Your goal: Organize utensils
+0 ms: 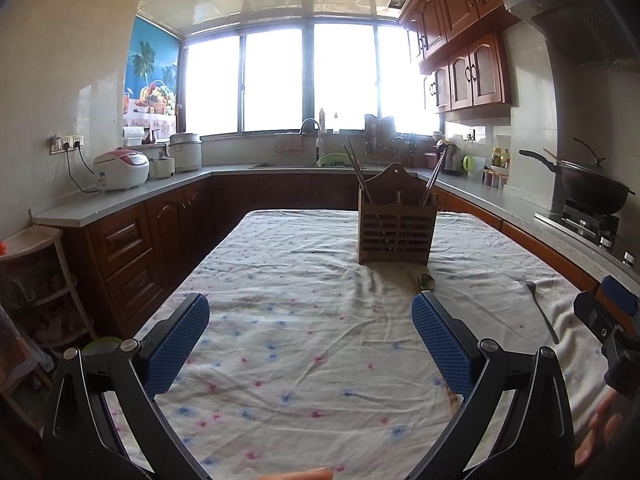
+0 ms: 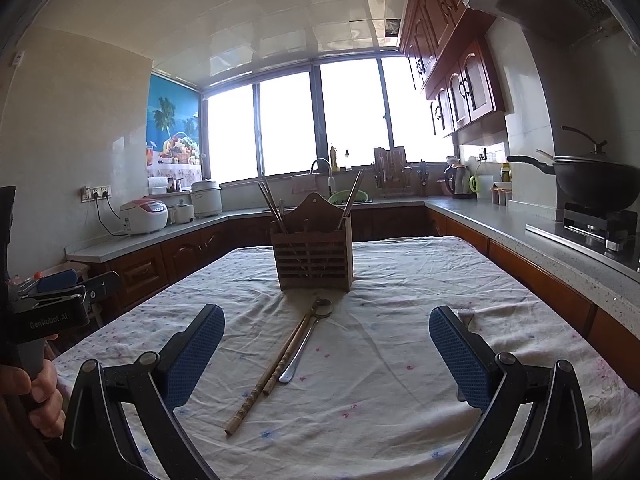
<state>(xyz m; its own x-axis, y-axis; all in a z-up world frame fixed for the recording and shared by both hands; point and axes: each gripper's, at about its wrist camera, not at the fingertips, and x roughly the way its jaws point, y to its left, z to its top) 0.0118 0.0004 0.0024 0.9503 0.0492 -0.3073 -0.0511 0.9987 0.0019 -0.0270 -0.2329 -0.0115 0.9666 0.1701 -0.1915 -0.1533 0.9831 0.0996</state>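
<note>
A slatted wooden utensil holder (image 2: pixel 313 254) (image 1: pixel 396 230) stands upright on the floral tablecloth and has chopsticks leaning in it. In front of it lie a pair of wooden chopsticks (image 2: pixel 266 374) and a metal spoon (image 2: pixel 308 340), side by side. In the left wrist view the spoon (image 1: pixel 425 281) peeks out beyond the right finger. A metal fork (image 1: pixel 540 310) (image 2: pixel 466 316) lies to the right, partly hidden behind my right gripper's right finger. My right gripper (image 2: pixel 326 328) is open above the cloth, short of the chopsticks and spoon. My left gripper (image 1: pixel 310 316) is open too, holding nothing.
The tablecloth (image 2: pixel 400 360) covers a table ringed by kitchen counters. A stove with a black wok (image 2: pixel 592 186) is on the right, rice cookers (image 2: pixel 144 216) are on the left, and a sink (image 2: pixel 340 198) sits under the window. A hand (image 2: pixel 40 392) holds the left gripper's handle.
</note>
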